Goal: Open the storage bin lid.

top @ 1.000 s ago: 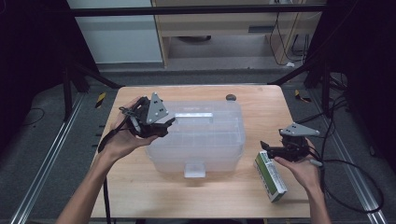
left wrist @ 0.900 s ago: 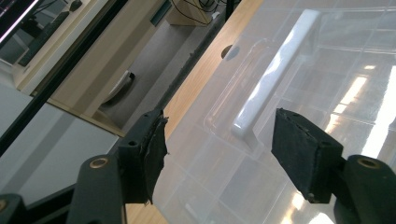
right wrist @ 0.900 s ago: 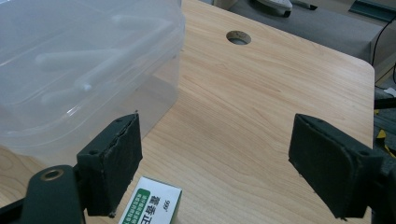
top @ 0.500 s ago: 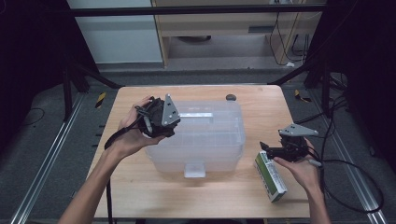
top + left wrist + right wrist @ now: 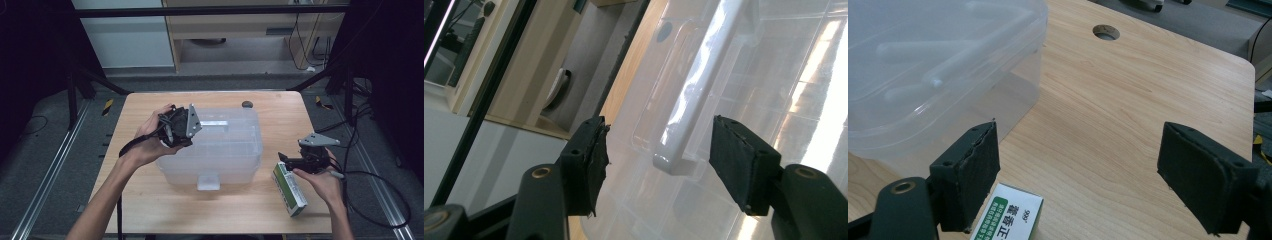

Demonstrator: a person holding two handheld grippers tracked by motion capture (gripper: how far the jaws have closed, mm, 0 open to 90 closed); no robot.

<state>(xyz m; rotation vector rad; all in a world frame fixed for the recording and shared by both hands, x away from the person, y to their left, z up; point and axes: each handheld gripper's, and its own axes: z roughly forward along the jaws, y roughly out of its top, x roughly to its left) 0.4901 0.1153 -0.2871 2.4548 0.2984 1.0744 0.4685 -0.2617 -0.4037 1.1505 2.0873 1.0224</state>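
Clear lidded plastic storage box (image 5: pixel 220 150), table centre. White bar handle (image 5: pixel 694 95) on lid, long axis 12-to-6 between left gripper (image 5: pixel 656 160) jaws, wide open, empty. Right gripper (image 5: pixel 295 159) at box's 3 o'clock, open, empty, above green-white carton (image 5: pixel 290 187).

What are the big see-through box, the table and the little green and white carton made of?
Box: looks like frosted translucent plastic, glossy, with light streaks on its lid; its handle is opaque white plastic.
Table: light wood grain shows, probably laminate or veneer, matte.
Carton: apparently printed cardboard, with sharp folded edges and a smooth finish.
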